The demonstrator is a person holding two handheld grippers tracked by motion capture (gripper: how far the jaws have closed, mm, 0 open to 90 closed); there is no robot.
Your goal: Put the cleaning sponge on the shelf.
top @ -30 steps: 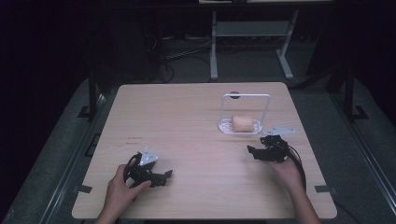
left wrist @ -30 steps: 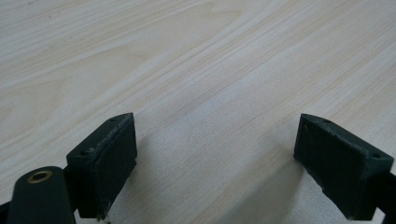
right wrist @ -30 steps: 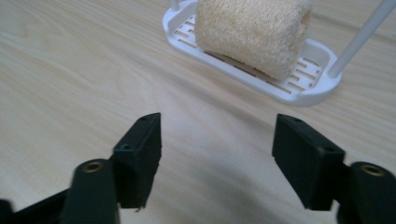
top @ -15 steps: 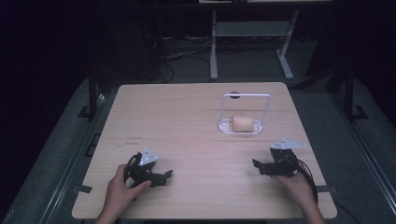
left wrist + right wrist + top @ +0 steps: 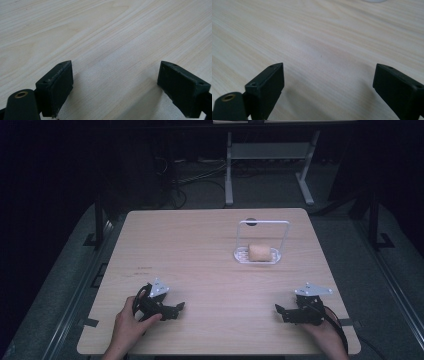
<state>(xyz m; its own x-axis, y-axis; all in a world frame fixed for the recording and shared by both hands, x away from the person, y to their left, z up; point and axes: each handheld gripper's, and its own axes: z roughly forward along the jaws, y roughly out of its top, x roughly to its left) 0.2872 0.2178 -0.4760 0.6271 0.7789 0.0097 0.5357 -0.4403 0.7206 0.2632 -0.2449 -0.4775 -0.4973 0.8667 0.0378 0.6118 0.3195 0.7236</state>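
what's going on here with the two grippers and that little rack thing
A person holds a gripper in each hand near the front edge of the wooden table. The left gripper and the right gripper are both open with nothing between the jaws; the right one's jaws have just been opening. Farther back, a tan bread roll lies in a small white rack, apart from both grippers.

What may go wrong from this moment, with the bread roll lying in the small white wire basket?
1. The tan bread roll lies loose in the low white wire basket; a nudge may roll it out.
2. The basket's tall wire handle stands upright; a reaching gripper may catch it and tip the basket.
3. The open right gripper rests near the light wooden table's front edge.
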